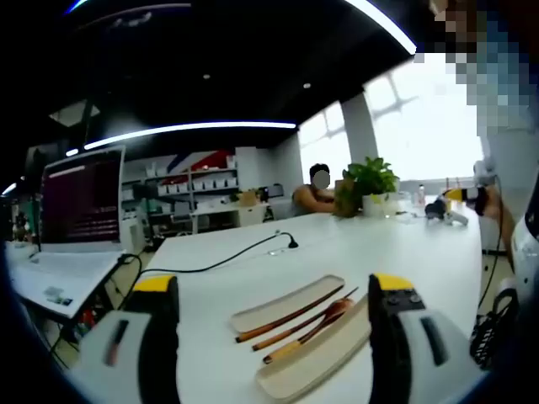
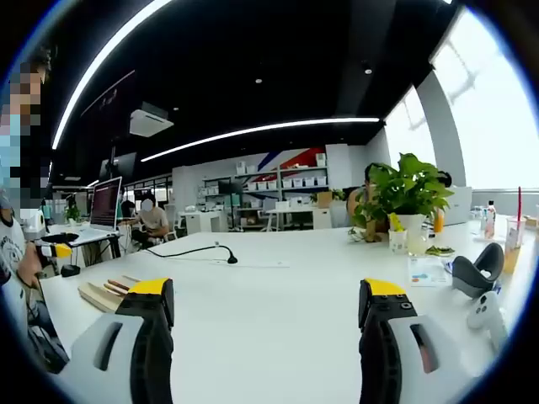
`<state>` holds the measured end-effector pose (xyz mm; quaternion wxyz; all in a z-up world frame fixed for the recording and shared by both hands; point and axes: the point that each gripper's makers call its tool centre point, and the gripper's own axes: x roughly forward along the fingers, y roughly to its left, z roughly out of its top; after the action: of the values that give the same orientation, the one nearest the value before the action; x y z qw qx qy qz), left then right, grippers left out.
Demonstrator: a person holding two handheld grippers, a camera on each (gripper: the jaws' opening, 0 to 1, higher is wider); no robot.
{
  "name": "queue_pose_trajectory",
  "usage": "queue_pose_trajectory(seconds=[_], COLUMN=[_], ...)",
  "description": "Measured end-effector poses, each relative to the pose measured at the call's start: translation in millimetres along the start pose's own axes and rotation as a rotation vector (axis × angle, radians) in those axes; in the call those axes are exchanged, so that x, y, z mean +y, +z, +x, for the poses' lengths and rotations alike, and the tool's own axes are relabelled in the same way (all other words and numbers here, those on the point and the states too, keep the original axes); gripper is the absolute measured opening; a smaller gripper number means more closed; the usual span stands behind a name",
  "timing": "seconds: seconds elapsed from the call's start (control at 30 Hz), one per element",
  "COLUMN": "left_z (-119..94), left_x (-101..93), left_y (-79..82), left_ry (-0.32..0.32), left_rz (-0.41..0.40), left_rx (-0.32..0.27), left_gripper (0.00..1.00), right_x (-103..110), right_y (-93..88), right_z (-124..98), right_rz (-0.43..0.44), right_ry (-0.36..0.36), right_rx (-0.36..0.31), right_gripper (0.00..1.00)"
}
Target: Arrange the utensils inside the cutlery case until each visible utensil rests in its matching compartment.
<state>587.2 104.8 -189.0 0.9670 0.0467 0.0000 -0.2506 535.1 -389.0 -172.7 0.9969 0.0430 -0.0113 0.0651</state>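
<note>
Plenty of bare white table point(image 2: 286, 311) ahead of both grippers; the only clutter is a black cable point(image 1: 227, 259) mid-table and a potted green plant point(image 2: 406, 195) at the far edge.

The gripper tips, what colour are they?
Yellow caps on the jaw tips of the left gripper and the right gripper; the right gripper view shows them best.

My left gripper point(image 1: 274, 316) has 2 chunky jaws, black on their inner faces and light grey on the outer shells, each capped with a yellow tip. A dark slot is cut into each grey shell, and the jaw on the right carries small dark screws near its top. My right gripper point(image 2: 268, 324) is built alike: 2 black-and-grey jaws, yellow caps, slotted shells.
</note>
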Motion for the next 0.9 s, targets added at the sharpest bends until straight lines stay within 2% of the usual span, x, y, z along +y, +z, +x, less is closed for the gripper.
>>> queue_pose_trajectory(seconds=[0.03,0.1,0.2,0.27,0.3,0.33,0.4,0.43,0.53,0.63,0.73,0.8,0.83,0.9], left_z=[1,2,3,5,7,8,11,13,16,26,37,43,45,49], left_x=[-0.4,-1.0,-0.3,-1.1,-1.3,-1.3,-0.3,0.7,6.1,8.0,5.6,4.2,4.0,-0.2], left_y=[-0.2,0.4,5.5,13.4,15.2,16.2,18.4,19.3,24.3,28.5,29.8,25.8,22.5,13.2], left_ry=[-0.003,-0.005,-0.009,-0.024,-0.029,-0.033,-0.031,-0.028,-0.024,-0.044,-0.072,-0.107,-0.119,-0.155], left_rz=[0.000,-0.002,0.001,0.027,0.034,0.042,0.065,0.073,0.092,0.074,0.082,0.122,0.149,0.196], left_rx=[0.002,0.008,0.006,-0.018,-0.012,0.001,0.016,0.020,0.010,0.016,0.033,0.072,0.092,0.144], left_gripper=[0.99,0.99,0.98,0.96,0.95,0.96,0.96,0.95,0.84,0.87,0.85,0.78,0.76,0.78], right_x=[0,0,0,5,7,8,8,10,24,32,46,61,68,74], right_y=[5.3,8.0,11.1,11.9,12.8,15.7,22.1,23.2,27.9,29.0,23.8,17.3,14.2,16.3], right_z=[1,2,9,18,22,26,34,37,47,54,65,71,74,82], right_rz=[0.015,0.007,-0.061,-0.091,-0.089,-0.050,-0.004,-0.005,-0.002,-0.031,-0.084,-0.096,-0.109,-0.126], right_ry=[-0.003,-0.003,-0.005,0.015,0.024,0.018,0.018,0.032,0.096,0.127,0.198,0.259,0.287,0.280], right_rx=[-0.033,-0.027,0.006,0.033,0.038,0.022,-0.013,-0.014,-0.011,0.005,0.038,0.073,0.093,0.094], right_gripper=[0.93,0.93,0.94,0.94,0.94,0.94,0.99,0.99,0.99,0.99,0.99,0.96,0.90,0.79])
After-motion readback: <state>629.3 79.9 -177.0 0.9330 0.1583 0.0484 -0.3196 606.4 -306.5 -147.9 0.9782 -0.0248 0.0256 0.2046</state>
